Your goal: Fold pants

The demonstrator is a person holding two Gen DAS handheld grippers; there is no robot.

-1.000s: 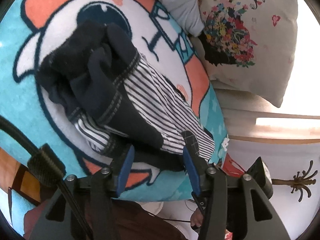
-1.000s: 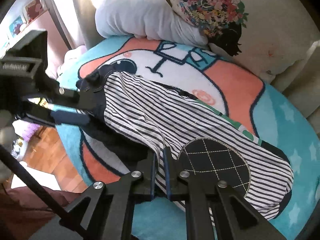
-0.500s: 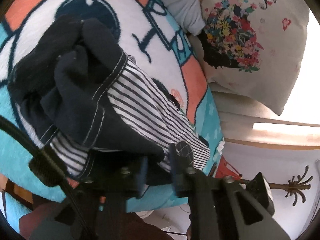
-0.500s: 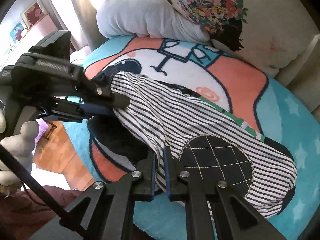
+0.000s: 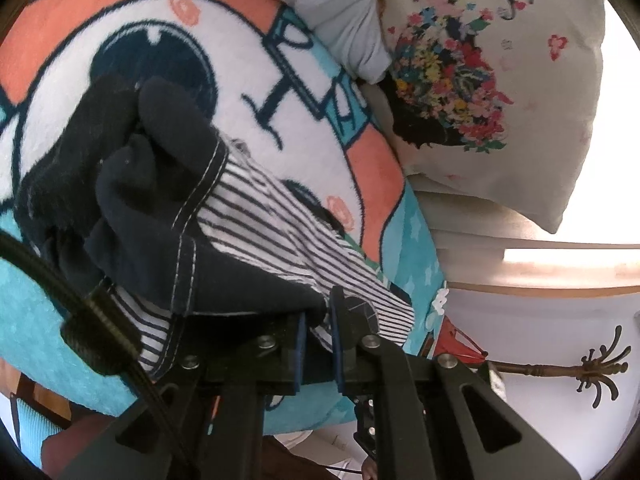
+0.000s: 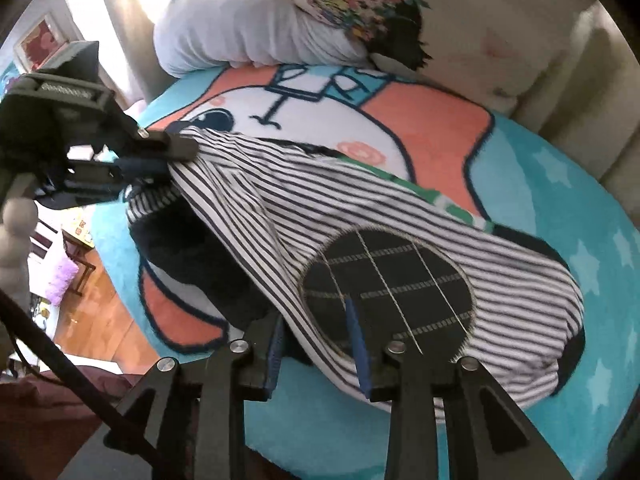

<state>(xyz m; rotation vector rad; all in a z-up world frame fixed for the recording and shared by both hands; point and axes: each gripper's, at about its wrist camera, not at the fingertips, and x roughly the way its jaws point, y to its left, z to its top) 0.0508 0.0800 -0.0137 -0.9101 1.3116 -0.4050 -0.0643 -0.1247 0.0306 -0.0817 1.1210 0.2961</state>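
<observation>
While the left tool [image 5: 316,320] pinches the striped pants [image 6: 256,204], the right tool [image 6: 316,336] has just spread.

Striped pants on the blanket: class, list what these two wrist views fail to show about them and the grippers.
- Striped pants: the waistband end, left wrist view, is bunched dark folds; its layout is unreadable.
- Underside: hidden against the blanket in both views.
- Left gripper: its pads are shut on cloth, but how many layers is hidden.
- Right gripper: jaws just opening; blur hides any contact with the cloth.
</observation>
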